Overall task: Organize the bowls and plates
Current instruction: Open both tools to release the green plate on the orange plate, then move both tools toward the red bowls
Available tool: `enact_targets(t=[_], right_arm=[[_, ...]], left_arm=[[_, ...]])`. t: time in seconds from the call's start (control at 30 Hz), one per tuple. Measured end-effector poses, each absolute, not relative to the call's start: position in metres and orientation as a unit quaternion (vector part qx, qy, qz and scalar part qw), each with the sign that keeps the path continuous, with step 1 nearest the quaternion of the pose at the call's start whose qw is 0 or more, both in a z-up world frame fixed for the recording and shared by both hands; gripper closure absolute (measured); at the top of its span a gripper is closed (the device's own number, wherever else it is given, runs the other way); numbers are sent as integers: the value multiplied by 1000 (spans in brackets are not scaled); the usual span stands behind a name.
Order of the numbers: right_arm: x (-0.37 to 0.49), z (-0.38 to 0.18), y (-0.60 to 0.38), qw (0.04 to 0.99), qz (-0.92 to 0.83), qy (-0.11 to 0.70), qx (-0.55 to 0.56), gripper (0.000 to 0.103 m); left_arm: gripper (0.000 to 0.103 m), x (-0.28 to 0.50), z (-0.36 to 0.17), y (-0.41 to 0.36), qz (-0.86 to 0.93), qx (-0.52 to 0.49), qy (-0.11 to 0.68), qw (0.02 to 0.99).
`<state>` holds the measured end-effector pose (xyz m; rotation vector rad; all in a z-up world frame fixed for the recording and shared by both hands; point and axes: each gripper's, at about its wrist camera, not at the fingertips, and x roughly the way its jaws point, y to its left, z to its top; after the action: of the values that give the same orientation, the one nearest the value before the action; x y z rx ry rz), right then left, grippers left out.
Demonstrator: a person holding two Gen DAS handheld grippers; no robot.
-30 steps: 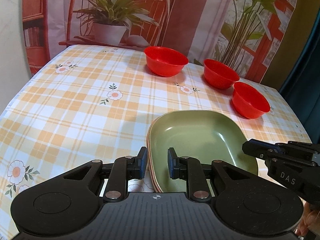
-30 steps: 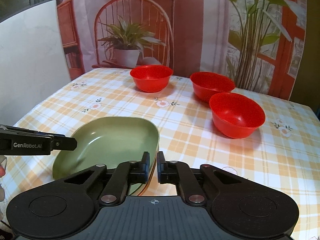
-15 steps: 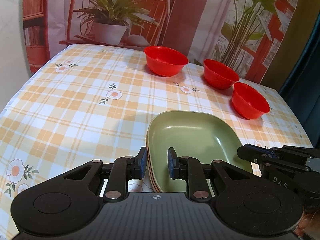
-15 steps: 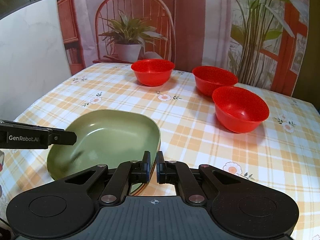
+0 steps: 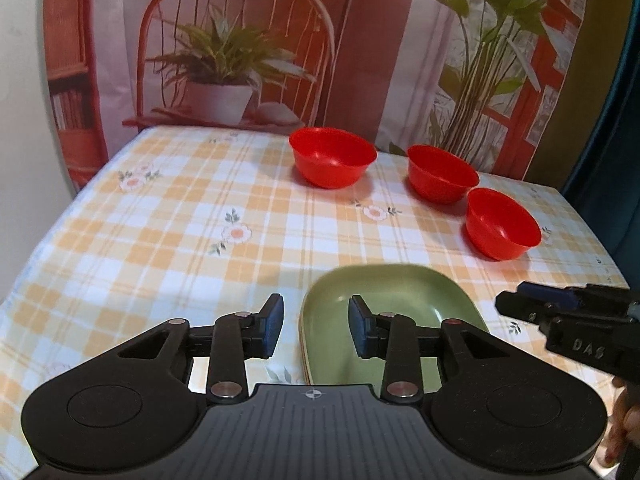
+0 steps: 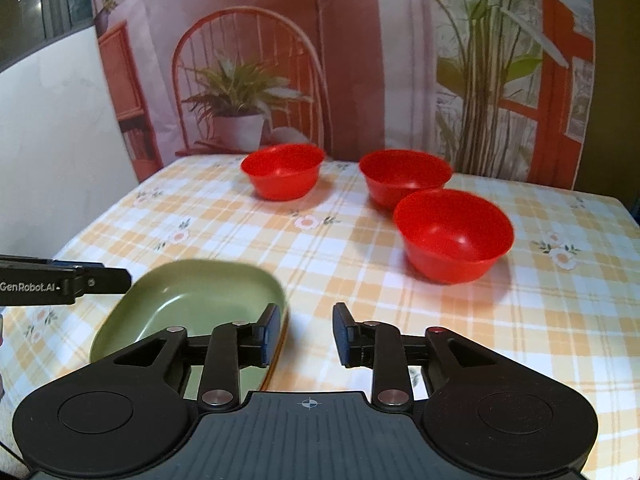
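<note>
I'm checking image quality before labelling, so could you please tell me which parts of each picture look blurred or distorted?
Left wrist view: fisheye bends the table edge; the green plate has a soft rim, the bowls are fairly sharp. Right wrist view: motion blur smears the nearest red bowl and the plate's rim; dark corners.

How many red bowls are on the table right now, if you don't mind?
3: one at the back centre, one to its right, and one nearest the table's right edge. None appears hidden.

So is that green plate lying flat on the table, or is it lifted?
Flat on the table. The green plate rests on the checked tablecloth, atop other plates stacked beneath it; neither claw's pads touch it.
</note>
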<state>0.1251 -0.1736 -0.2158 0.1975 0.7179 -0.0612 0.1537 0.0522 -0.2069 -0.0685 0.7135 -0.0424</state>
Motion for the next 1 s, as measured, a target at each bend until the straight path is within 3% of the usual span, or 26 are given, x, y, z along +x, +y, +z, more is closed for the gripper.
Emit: enact_targets(t=[0.2,1.0], right_arm=[[130,-203,-191,935,-39,341,87,64],[208,-120,-260,955,-56,289,38,64]], left_arm=[[64,160,-195,47,-22,-19,342,939],[64,220,-114,40,-64,15,280,958]])
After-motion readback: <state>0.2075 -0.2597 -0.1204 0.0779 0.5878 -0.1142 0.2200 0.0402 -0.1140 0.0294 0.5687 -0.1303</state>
